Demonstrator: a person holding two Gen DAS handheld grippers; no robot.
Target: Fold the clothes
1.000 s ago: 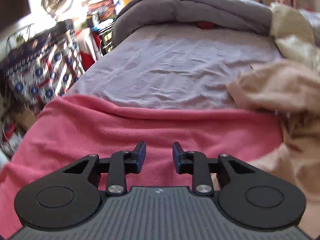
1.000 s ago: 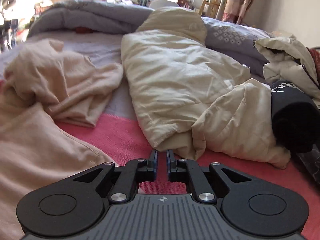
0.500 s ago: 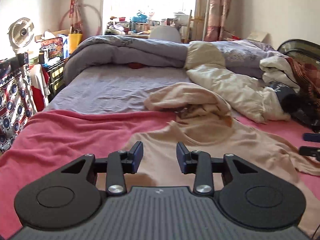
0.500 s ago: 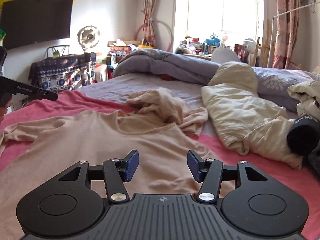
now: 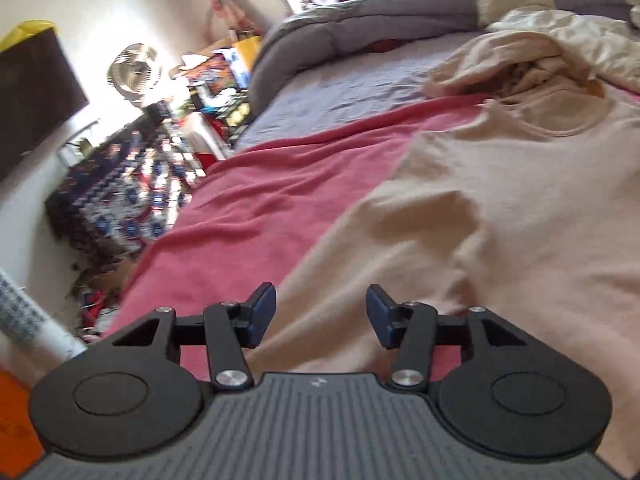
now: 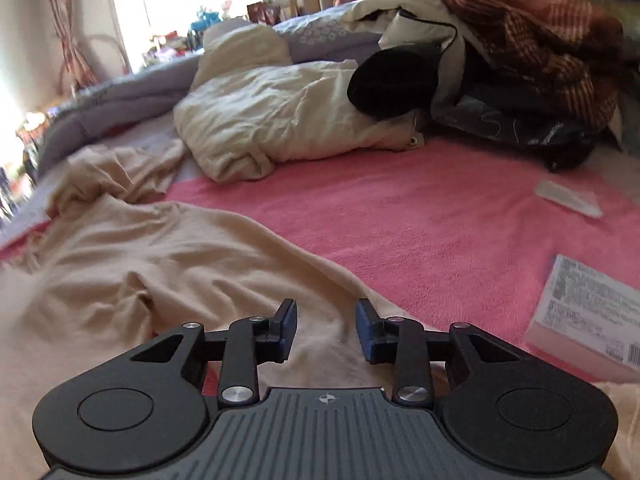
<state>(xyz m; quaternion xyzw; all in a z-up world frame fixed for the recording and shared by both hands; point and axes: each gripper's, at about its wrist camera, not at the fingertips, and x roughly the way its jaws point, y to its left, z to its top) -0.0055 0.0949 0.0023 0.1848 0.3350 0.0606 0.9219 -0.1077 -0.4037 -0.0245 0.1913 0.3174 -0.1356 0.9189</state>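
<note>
A beige long-sleeved top (image 5: 500,208) lies spread on a pink blanket (image 5: 256,216) over the bed, its neckline toward the far end. My left gripper (image 5: 321,312) hovers open just above the top's left side, close to the cloth edge, with nothing between its fingers. In the right wrist view the same beige top (image 6: 152,264) fills the lower left, wrinkled. My right gripper (image 6: 326,326) is open low over the garment's right edge, where it meets the pink blanket (image 6: 420,220). A second crumpled beige garment (image 6: 120,172) lies beyond the top.
A cream duvet (image 6: 280,116) and a pile of dark and plaid clothes (image 6: 540,60) sit at the far right of the bed. A white box (image 6: 584,312) and a small white object (image 6: 568,198) lie on the blanket. Left of the bed stand a patterned cover (image 5: 120,204) and a fan (image 5: 134,70).
Both grippers have dropped lower toward the beige top and swung apart, left toward its left side, right toward its right edge. The right gripper went from nearly shut a second ago to open.
</note>
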